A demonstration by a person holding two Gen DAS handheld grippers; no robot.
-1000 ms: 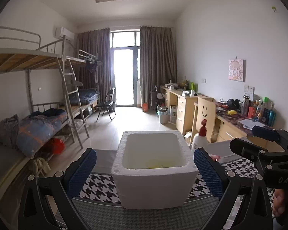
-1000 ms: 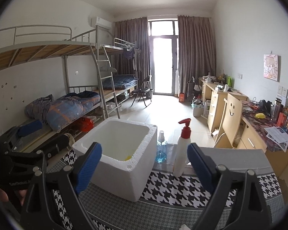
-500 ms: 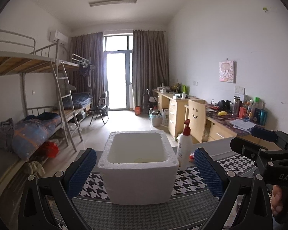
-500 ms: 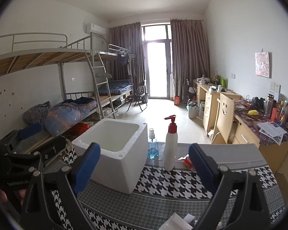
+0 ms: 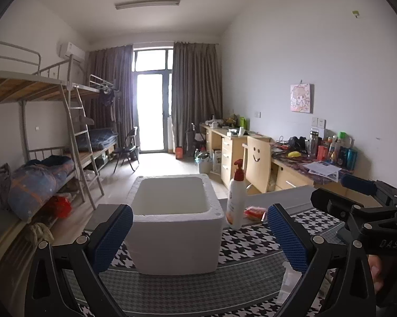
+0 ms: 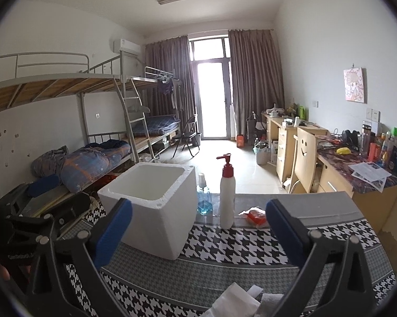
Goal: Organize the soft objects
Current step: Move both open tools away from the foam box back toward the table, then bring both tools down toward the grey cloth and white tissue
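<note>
A white foam box (image 5: 176, 227) stands open-topped on the houndstooth table cloth (image 5: 251, 243); its inside is hidden from this height. My left gripper (image 5: 198, 214) is open, held back from the box's near wall with nothing between its blue pads. In the right wrist view the box (image 6: 150, 211) sits left of centre. My right gripper (image 6: 198, 207) has its jaws opening wide and nothing between them. White soft pieces (image 6: 235, 303) lie on the cloth just below the right gripper.
A white pump bottle with a red top (image 6: 227, 198), a blue spray bottle (image 6: 204, 198) and a red packet (image 6: 255, 215) stand right of the box. Bunk beds (image 6: 92, 158) line the left, desks and a chair (image 6: 304, 155) the right.
Both grippers have drawn back from the foam box, which now looks smaller and farther. The white soft pieces have come into the right wrist view's bottom edge. The right jaws stand slightly wider.
</note>
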